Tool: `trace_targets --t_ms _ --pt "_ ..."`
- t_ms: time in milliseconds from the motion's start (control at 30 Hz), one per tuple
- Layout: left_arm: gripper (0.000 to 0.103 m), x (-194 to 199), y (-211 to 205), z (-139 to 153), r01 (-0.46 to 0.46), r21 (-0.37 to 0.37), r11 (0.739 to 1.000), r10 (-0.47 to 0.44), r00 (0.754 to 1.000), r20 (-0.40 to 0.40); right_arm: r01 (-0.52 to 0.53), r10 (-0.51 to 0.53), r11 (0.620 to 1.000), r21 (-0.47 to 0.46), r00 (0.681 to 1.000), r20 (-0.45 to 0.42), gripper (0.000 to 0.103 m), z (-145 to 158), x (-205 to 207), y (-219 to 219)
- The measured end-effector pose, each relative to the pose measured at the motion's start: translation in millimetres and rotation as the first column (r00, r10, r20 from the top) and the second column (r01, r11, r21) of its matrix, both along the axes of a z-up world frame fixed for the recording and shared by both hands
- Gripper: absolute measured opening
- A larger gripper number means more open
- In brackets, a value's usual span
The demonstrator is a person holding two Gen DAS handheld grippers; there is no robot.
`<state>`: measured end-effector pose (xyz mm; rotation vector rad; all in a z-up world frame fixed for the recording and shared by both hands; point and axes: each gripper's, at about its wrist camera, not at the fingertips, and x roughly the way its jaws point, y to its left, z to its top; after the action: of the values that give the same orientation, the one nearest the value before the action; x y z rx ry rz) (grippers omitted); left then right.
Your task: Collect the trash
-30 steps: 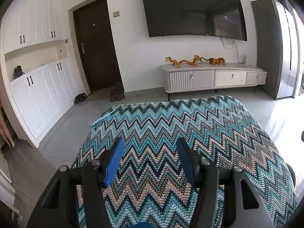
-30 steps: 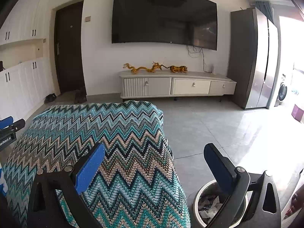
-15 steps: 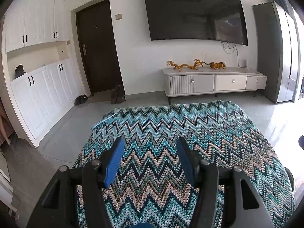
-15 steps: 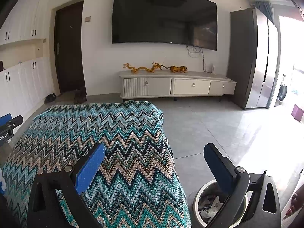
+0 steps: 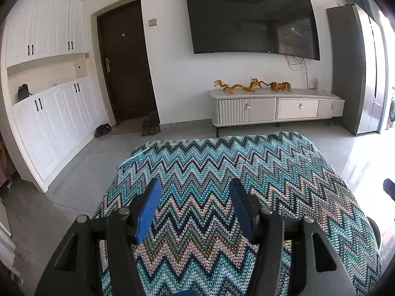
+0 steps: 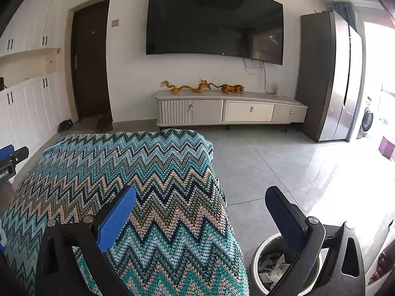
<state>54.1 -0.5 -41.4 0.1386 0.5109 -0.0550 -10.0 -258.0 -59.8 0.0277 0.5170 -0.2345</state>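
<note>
A round white trash bin (image 6: 259, 254) with crumpled paper scraps (image 6: 271, 268) inside stands on the floor at the lower right of the right wrist view. My right gripper (image 6: 200, 202) is open and empty, its right finger above the bin's rim. My left gripper (image 5: 195, 194) is open and empty above a table covered with a teal zigzag cloth (image 5: 222, 172). The cloth also shows in the right wrist view (image 6: 123, 167). I see no loose trash on the cloth. The left gripper's tip shows at the left edge of the right wrist view (image 6: 12, 154).
A white TV cabinet (image 6: 232, 109) with gold figurines stands under a wall TV (image 6: 214, 22). A grey fridge (image 6: 330, 79) is at the right, a dark door (image 5: 126, 64) and white cupboards (image 5: 49, 118) at the left. Grey tile floor (image 6: 284, 162) lies right of the table.
The left gripper's view has tilted up slightly, so the table sits lower in it. The right gripper has barely moved. Both stay open.
</note>
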Motion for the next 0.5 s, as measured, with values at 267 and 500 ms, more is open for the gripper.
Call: trace_targets --t_ms 267,500 --pt "0.056 0.3 -0.4 -0.8 0.003 0.001 1.0 -0.003 1.0 -0.002 0.001 -0.001 1.0 -0.003 1.0 0.007 0.103 -0.5 2.1 1.2" --pt "0.056 0.4 -0.9 -2.4 0.003 0.0 1.0 -0.003 1.0 -0.005 0.001 -0.001 1.0 -0.004 1.0 0.011 0.103 -0.6 1.5 2.5"
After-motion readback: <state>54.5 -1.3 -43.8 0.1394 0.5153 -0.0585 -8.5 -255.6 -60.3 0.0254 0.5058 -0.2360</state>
